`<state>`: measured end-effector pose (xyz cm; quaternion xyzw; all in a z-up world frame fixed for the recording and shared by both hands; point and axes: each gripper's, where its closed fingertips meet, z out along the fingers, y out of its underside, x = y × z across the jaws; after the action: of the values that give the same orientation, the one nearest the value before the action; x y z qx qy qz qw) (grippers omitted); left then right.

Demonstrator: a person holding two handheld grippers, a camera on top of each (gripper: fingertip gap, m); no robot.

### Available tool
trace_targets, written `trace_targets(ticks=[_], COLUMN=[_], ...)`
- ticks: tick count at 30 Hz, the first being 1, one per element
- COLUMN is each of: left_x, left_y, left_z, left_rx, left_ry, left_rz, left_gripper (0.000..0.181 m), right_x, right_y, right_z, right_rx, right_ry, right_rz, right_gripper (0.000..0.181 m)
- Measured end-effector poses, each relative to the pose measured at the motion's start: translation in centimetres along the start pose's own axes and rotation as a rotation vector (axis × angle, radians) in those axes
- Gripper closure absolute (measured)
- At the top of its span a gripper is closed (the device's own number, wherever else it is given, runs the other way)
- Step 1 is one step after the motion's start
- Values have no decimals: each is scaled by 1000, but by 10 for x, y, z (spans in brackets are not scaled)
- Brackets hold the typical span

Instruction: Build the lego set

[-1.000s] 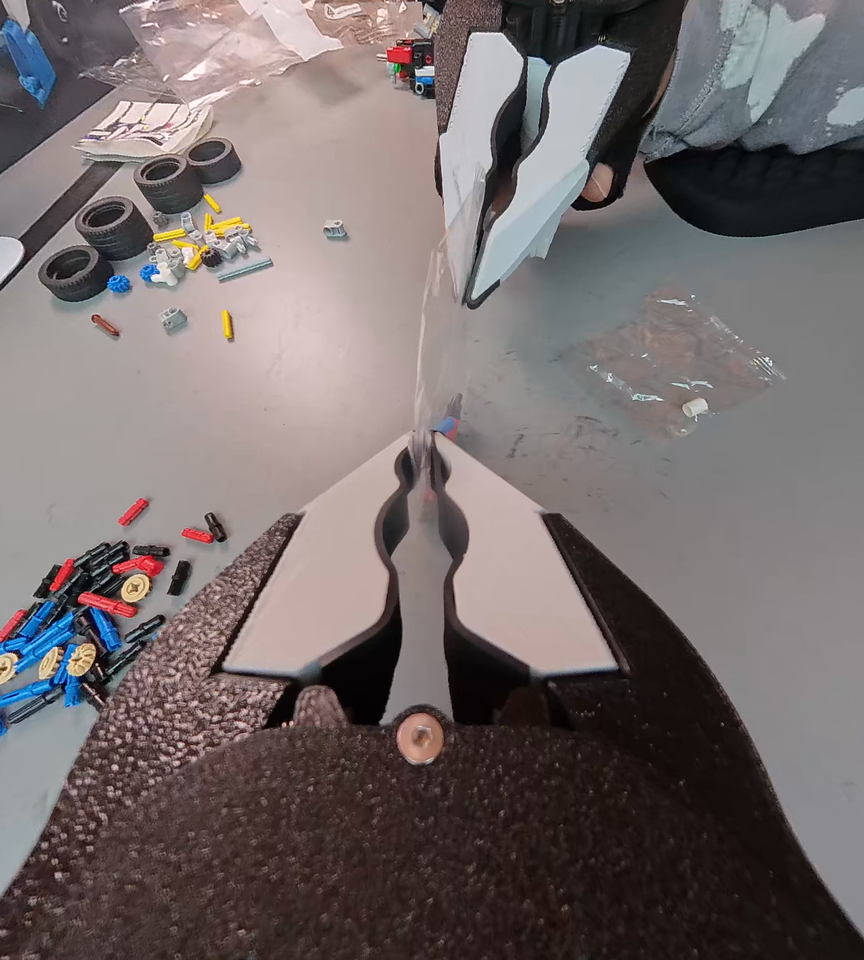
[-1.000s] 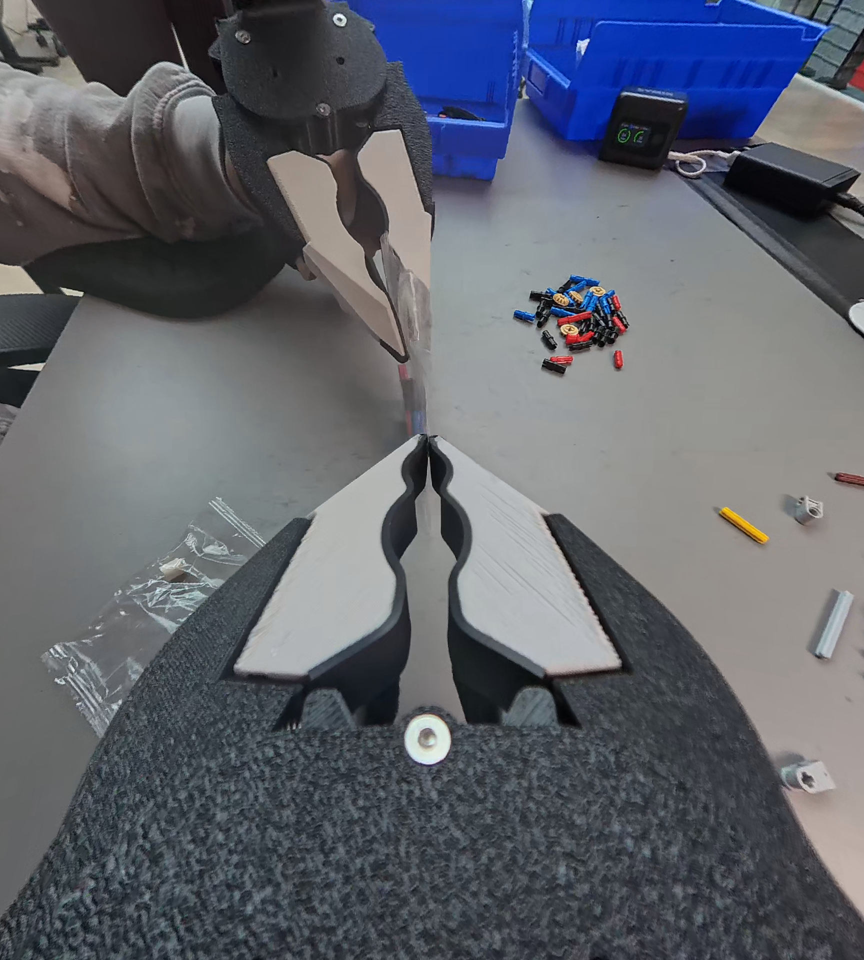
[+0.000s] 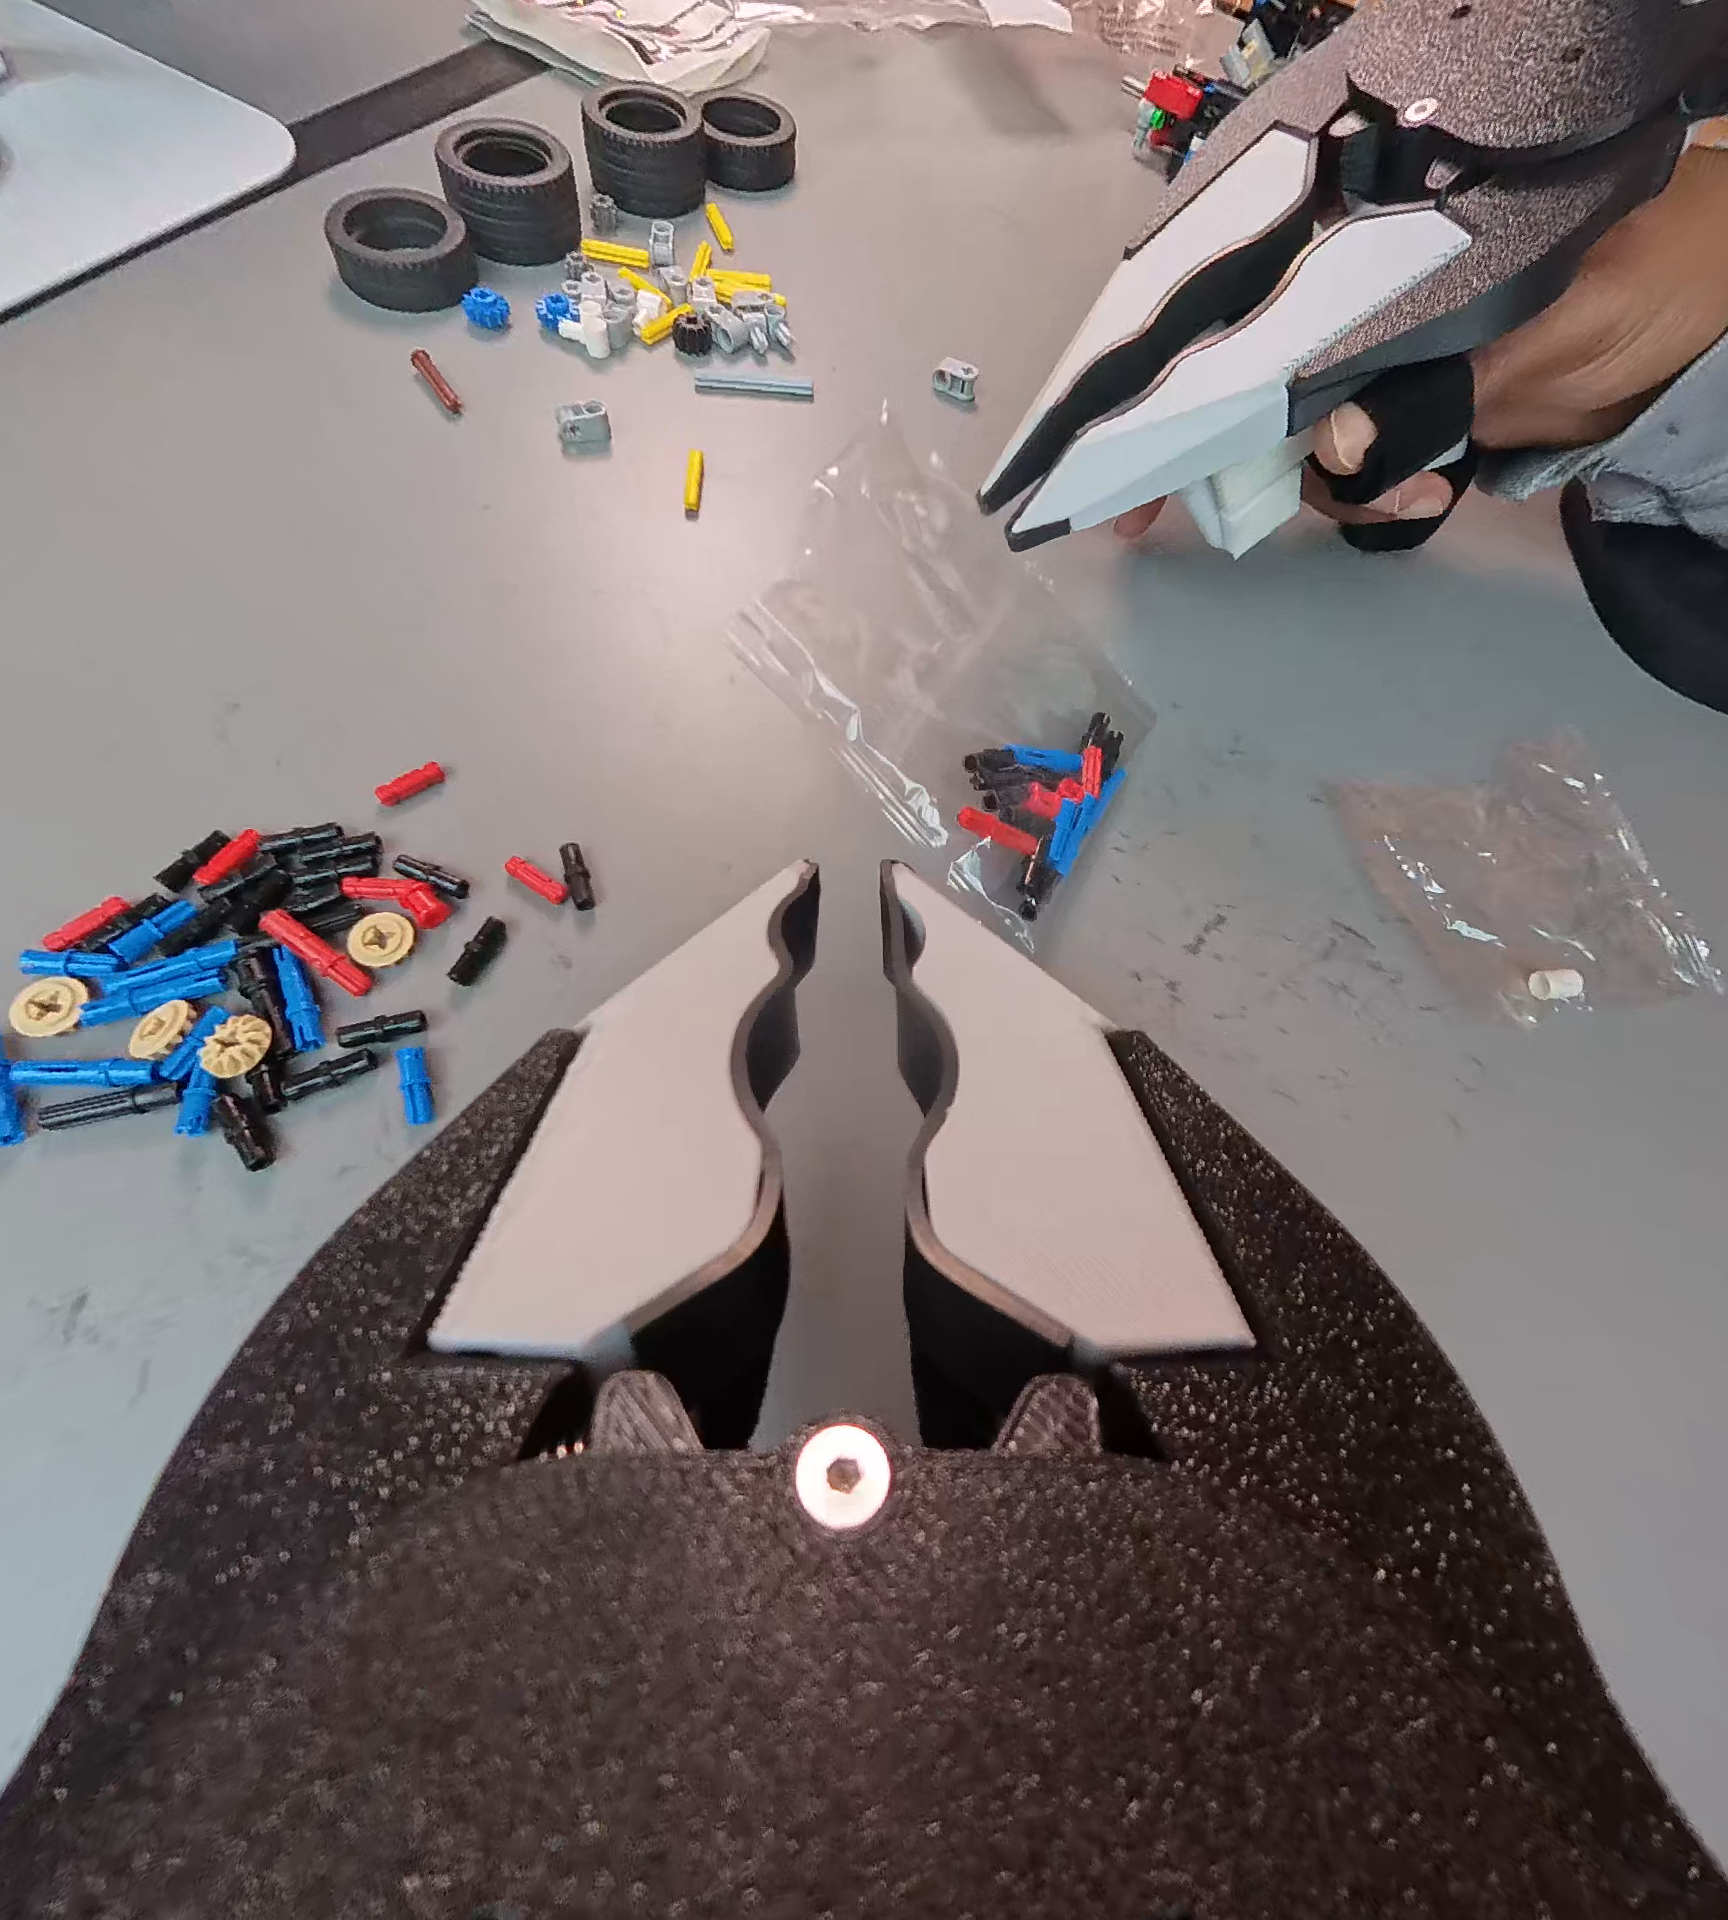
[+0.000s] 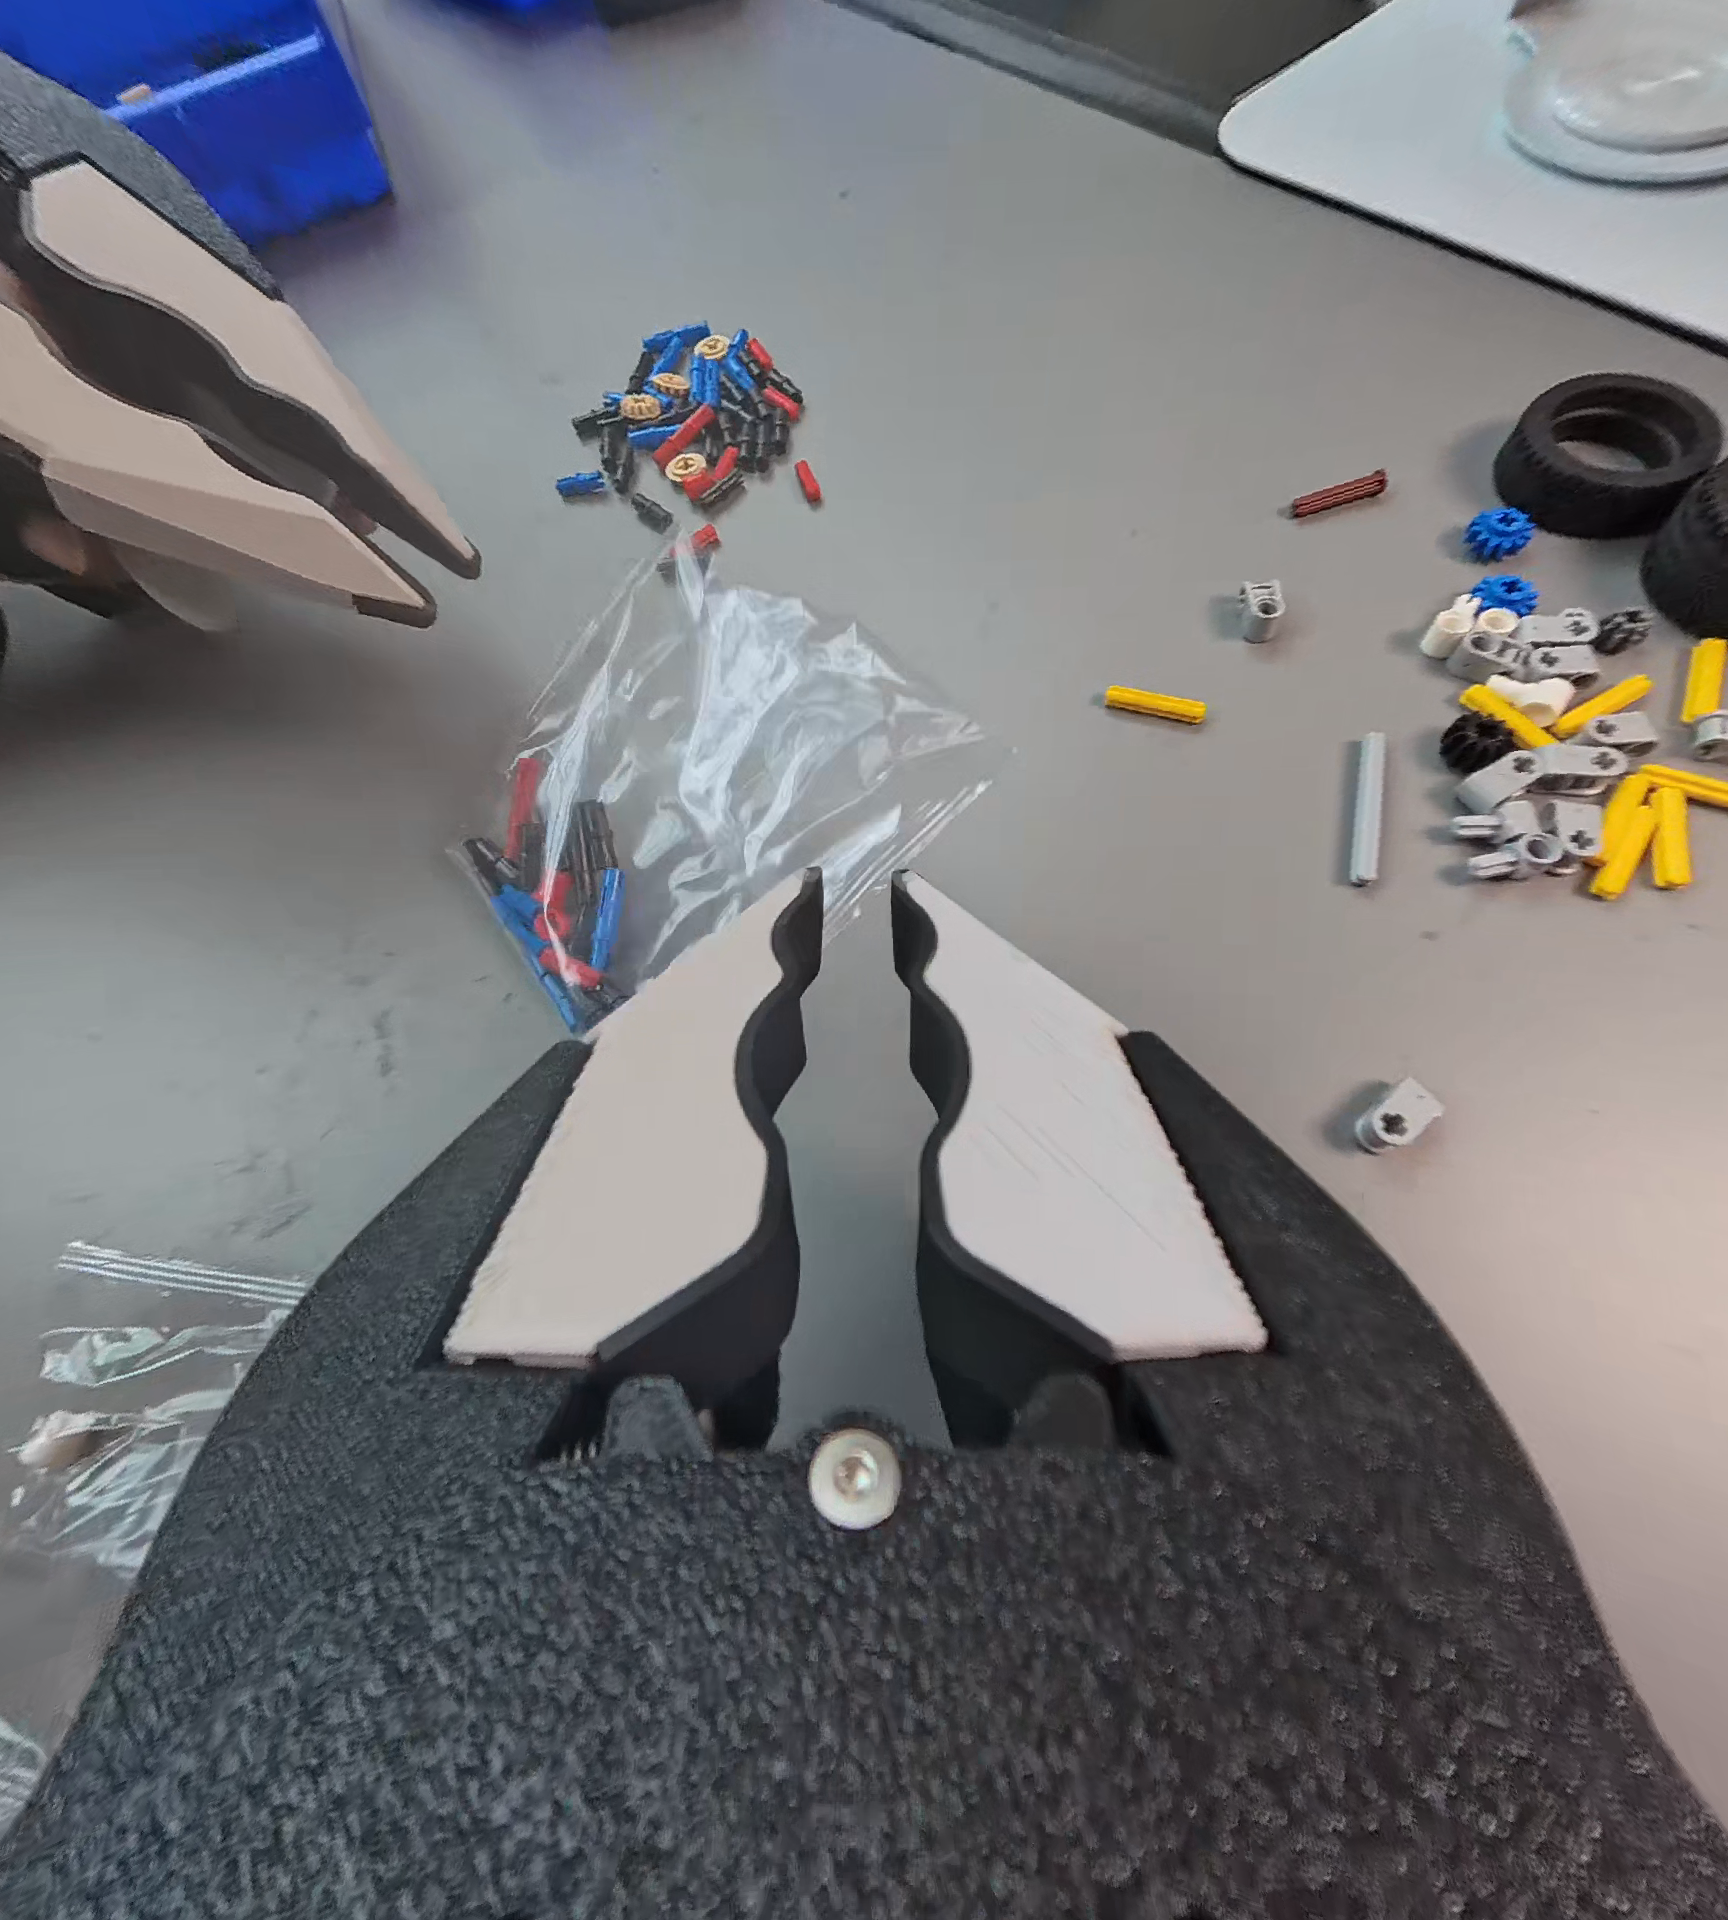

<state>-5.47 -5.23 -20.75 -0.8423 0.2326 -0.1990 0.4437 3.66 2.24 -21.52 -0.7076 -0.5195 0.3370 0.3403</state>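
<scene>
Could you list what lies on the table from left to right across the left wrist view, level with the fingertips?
Pile of loose pins → left hand-held gripper → clear bag still holding pins → near-empty bag with one white piece.

The bag of pins (image 3: 943,717) lies flat on the surface (image 3: 216,582), between the left gripper (image 3: 847,878) and the right gripper (image 3: 997,520). In the left wrist view, the loose pin pile (image 3: 216,977) lies left of the bag, the second bag (image 3: 1525,894) right of it. The tyres (image 3: 548,177) and mixed small parts (image 3: 662,296) lie behind.
</scene>
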Motion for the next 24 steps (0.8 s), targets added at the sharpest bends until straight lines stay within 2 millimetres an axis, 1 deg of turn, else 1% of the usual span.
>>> trace_targets(ticks=[1, 3, 5, 9, 13, 19, 21, 24], left_x=[-3, -9, -15, -25, -30, -29, -29, -31], left_y=[-2, -6, -13, -23, -24, -28, -32, -37], left_z=[-1, -3, -8, -18, -20, -21, -24, -29], left_rx=[15, 50, 98, 169, 185, 217, 241, 283], left_ry=[-16, -53, -94, -139, -159, -173, -184, -198], left_rz=[2, 8, 13, 0, -5, 38, 46, 38], left_gripper=[168, 160, 159, 155, 155, 153, 150, 141], right_x=[5, 12, 17, 15, 8, 1, 2, 3], right_y=[-2, -9, -18, -30, -32, -34, -35, -35], right_z=[-2, -7, -13, -22, -22, -22, -23, -23], right_rx=[16, 57, 117, 191, 210, 237, 242, 250], right_ry=[29, 70, 94, 88, 77, 80, 86, 91], right_rz=[-14, -28, -32, -55, -109, -175, -172, -156], right_gripper=[166, 160, 157, 155, 153, 151, 145, 137])
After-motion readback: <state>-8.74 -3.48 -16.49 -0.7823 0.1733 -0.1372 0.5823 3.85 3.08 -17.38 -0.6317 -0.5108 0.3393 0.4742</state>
